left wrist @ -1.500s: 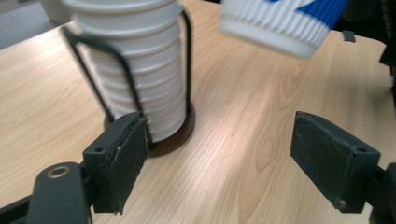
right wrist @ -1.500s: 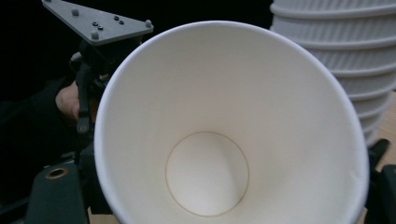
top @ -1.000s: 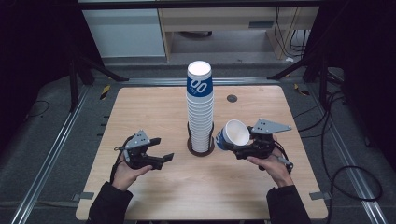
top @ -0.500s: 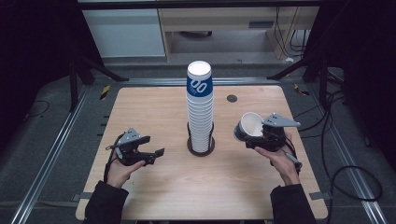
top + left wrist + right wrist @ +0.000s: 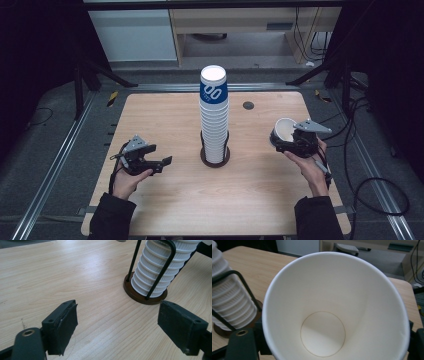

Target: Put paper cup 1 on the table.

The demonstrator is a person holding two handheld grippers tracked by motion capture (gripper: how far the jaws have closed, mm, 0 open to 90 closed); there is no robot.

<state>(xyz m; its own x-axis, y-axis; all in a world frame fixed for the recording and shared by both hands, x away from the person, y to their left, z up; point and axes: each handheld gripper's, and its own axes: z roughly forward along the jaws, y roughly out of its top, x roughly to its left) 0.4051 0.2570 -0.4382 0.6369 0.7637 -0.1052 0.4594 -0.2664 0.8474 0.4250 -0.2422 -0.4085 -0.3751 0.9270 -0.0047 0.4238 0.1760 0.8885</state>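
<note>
1. Since a second ago, my right tool (image 5: 290, 142) has carried the paper cup (image 5: 284, 131) away from the cup stack (image 5: 214, 117), out toward the surface's (image 5: 165, 112) right edge; my left tool (image 5: 159, 163) has drifted left too.
2. Bare wood lies on both sides of the stack, with room between each tool and the holder base (image 5: 145, 298).
3. Right tool clamped on the cup, which is white inside, mouth tilted toward the camera, held just above the surface.
4. Left tool's jaws stand wide apart, nothing between them.
5. Cup's outer wall and the right jaws are mostly hidden behind its rim.
</note>
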